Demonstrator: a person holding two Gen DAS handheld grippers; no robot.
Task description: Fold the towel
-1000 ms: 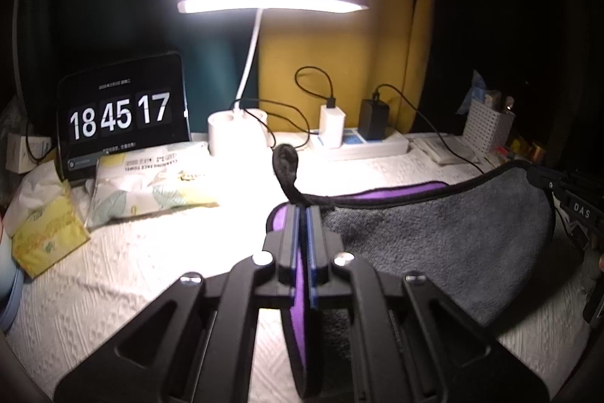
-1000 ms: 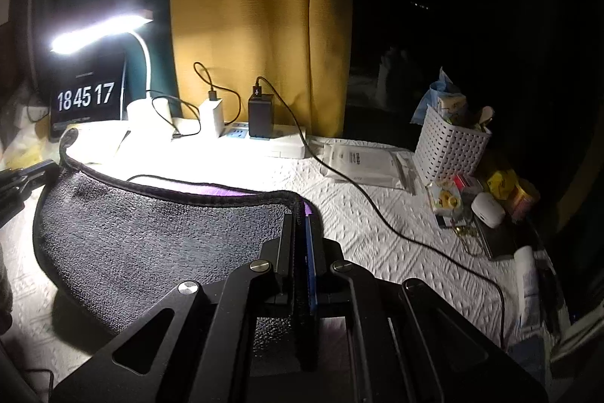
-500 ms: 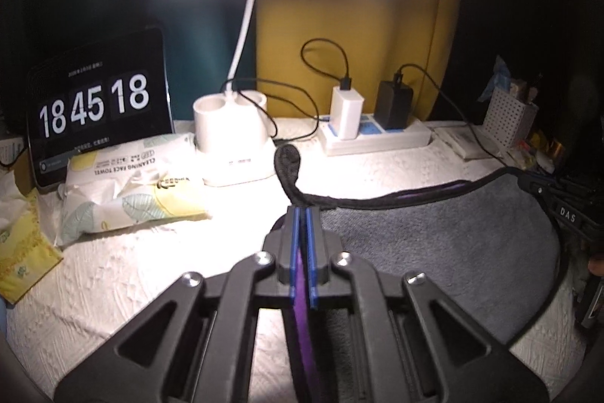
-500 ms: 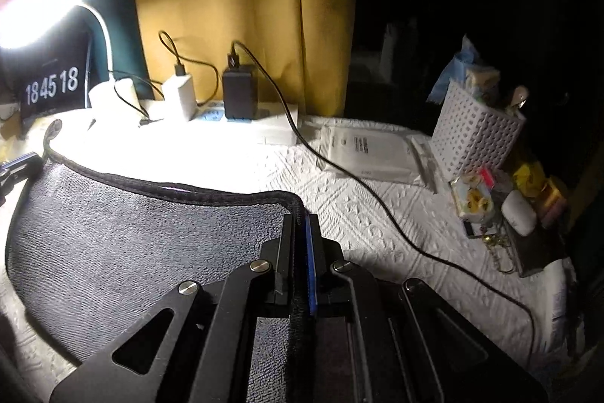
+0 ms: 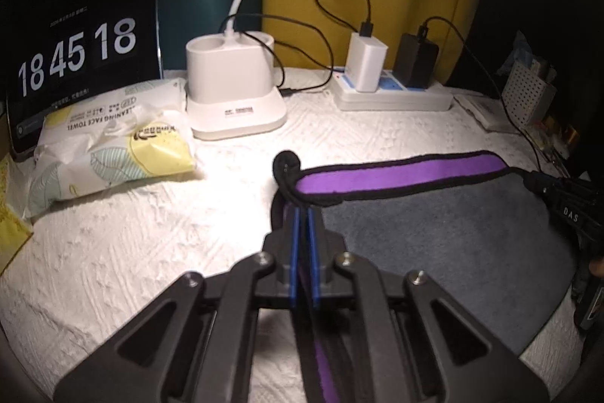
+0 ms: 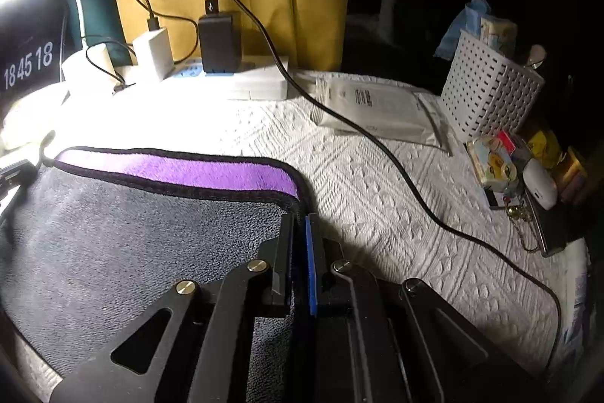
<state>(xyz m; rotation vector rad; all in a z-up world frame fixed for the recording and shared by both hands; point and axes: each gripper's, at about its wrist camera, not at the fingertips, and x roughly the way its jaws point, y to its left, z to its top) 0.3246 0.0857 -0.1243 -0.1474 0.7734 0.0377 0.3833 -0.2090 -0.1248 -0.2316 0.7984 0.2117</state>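
Observation:
A grey towel (image 5: 445,225) with a purple underside and black trim lies on the white quilted table cover. My left gripper (image 5: 302,210) is shut on its left corner, next to the black hanging loop (image 5: 286,164). My right gripper (image 6: 300,218) is shut on the towel's right corner (image 6: 298,191). The grey side (image 6: 132,237) faces up, and a purple strip (image 6: 177,169) of the underside shows along the far edge. The right gripper also shows at the right edge of the left wrist view (image 5: 566,210).
At the back stand a clock tablet (image 5: 79,55), a face towel pack (image 5: 109,135), a white lamp base (image 5: 234,93) and a power strip with chargers (image 5: 392,93). A black cable (image 6: 396,169) crosses the table. A white basket (image 6: 490,89) and small items stand at the right.
Both grippers carried the towel edge forward and lower toward the back of the table. The far edge has turned over and now shows a purple strip. The clock went from 17 to 18.

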